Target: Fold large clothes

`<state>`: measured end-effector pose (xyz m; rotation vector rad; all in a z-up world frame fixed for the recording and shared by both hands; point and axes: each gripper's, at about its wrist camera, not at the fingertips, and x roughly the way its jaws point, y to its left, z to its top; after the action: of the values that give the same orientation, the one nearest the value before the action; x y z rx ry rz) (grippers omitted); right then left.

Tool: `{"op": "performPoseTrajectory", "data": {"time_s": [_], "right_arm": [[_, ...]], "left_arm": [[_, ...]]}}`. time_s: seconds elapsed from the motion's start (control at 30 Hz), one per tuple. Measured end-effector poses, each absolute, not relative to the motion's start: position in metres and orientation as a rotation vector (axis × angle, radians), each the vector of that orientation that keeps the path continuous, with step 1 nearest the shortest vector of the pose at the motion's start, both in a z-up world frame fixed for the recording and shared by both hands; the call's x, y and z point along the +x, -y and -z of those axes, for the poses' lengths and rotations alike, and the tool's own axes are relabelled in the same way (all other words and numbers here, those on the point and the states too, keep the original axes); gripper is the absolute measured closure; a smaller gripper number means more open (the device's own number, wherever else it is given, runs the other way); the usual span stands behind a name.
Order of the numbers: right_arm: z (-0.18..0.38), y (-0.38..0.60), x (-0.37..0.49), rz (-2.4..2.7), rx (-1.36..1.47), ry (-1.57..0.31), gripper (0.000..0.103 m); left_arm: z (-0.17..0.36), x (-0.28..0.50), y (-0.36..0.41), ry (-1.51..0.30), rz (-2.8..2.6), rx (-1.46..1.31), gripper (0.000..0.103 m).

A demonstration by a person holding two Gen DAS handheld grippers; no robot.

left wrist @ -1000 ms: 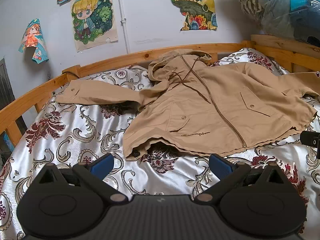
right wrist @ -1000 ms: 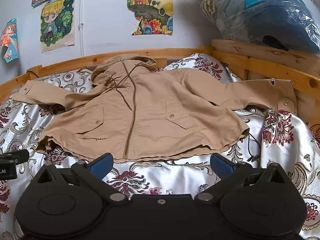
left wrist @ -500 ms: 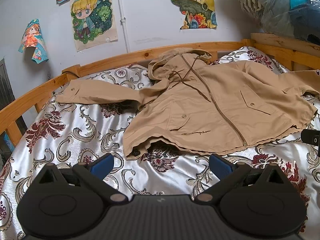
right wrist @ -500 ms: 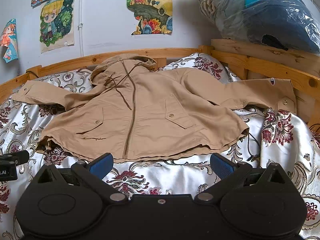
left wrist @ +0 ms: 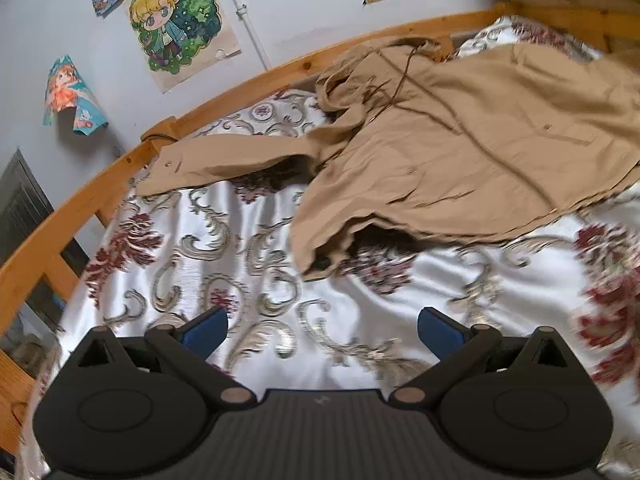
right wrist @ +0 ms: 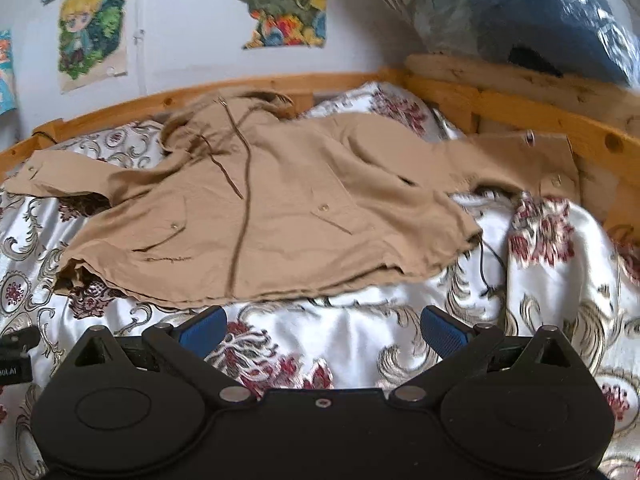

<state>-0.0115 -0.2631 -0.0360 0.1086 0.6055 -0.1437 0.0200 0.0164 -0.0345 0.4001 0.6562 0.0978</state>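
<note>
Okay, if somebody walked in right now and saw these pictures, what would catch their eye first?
First, the big tan hooded jacket, spread zipped and face up across the bed, sleeves stretched out to both sides. Next, the shiny white bedspread with dark red flowers under it, and the cartoon posters on the wall behind the wooden bed frame. The left gripper and the right gripper hover open short of the hem, holding nothing.

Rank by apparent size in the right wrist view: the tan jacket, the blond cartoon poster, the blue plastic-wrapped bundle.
1. tan jacket, by far.
2. blue plastic-wrapped bundle, partly cropped.
3. blond cartoon poster.
Distance differs, so true sizes stay unsure.
</note>
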Motion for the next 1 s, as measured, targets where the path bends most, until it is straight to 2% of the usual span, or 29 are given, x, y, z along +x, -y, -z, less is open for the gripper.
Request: {"op": "performPoseTrajectory", "data": {"time_s": [0.27,0.43,0.67,0.77,0.83,0.87,0.9,0.93,0.97,1.0], "right_arm": [[0.037,0.267,-0.001,0.150,0.124,-0.626,0.001],[0.034,0.278,0.025,0.153,0.000,-0.648,0.001],[0.039,0.348,0.088,0.231,0.040,-0.715,0.001],[0.049,0.378,0.113,0.302,0.049,-0.708,0.009],[0.059,0.396,0.130,0.330,0.055,-0.717,0.018],[0.064,0.403,0.137,0.338,0.063,-0.723,0.022],[0.067,0.407,0.141,0.343,0.069,-0.727,0.034],[0.070,0.411,0.145,0.347,0.072,-0.732,0.046],[0.072,0.412,0.148,0.355,0.070,-0.736,0.053],[0.073,0.413,0.149,0.363,0.066,-0.735,0.068]], "left_arm": [[0.051,0.052,-0.006,-0.579,-0.052,0.648,0.000],[0.073,0.086,0.005,-0.492,-0.032,0.779,0.000],[0.107,0.136,-0.006,-0.469,-0.046,0.870,0.000],[0.109,0.148,-0.013,-0.455,-0.038,0.879,0.005],[0.110,0.152,-0.015,-0.447,-0.002,0.899,0.016],[0.110,0.149,-0.016,-0.443,0.017,0.915,0.026],[0.111,0.148,-0.016,-0.437,0.039,0.934,0.031],[0.113,0.146,-0.015,-0.427,0.063,0.961,0.049],[0.113,0.145,-0.014,-0.420,0.085,0.986,0.072],[0.114,0.142,-0.013,-0.414,0.106,1.011,0.083]]}}
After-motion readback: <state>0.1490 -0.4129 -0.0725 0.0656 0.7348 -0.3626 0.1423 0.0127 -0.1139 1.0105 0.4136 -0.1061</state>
